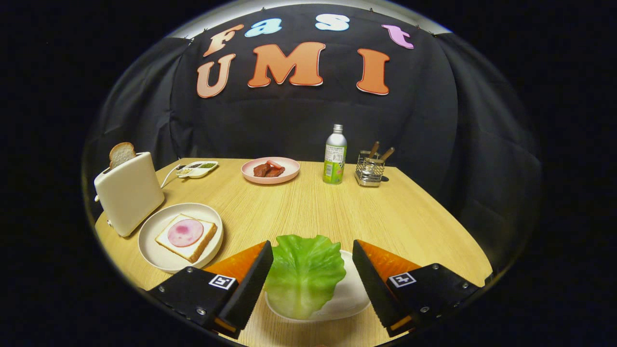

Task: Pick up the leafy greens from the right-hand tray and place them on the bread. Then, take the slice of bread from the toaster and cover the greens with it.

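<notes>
Claw (312, 270) wide open, holding nothing; black/orange fingers (250, 279) flank the green leafy lettuce piece (304, 272), w/ left finger at its edge. Lettuce lies on small white tray (354, 299) on wooden surface (308, 212). Ham-topped bread slice (186, 237) on round white plate (159, 253) ahead-left, beside cream toaster (129, 193) holding bread slice (121, 154).

The tool (312, 274) hangs with its fingers spread either side of the leafy greens (303, 272), which lie on a tray (349, 296) on the table (308, 212). Left stands the toaster (129, 193) holding a bread slice (121, 153), beside a plate (164, 255) bearing bread (185, 237). Beyond stand a dish (270, 170), bottle (335, 155) and rack (370, 169).
</notes>
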A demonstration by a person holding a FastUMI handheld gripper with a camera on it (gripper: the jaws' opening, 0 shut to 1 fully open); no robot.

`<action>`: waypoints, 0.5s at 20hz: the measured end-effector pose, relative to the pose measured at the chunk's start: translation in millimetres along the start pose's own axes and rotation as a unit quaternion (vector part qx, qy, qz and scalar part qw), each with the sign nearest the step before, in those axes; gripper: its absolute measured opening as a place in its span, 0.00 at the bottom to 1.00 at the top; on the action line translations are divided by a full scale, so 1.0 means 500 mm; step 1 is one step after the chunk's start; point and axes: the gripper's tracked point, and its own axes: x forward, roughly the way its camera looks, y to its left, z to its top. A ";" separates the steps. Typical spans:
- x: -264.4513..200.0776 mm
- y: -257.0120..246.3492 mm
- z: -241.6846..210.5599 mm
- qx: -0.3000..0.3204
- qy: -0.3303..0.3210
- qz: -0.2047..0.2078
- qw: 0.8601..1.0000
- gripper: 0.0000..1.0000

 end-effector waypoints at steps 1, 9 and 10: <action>0.005 0.004 -0.011 0.000 0.008 0.005 1.000 0.99; 0.043 0.022 -0.077 -0.014 0.062 0.017 0.998 0.93; 0.044 0.022 -0.085 -0.018 0.067 0.018 0.997 0.92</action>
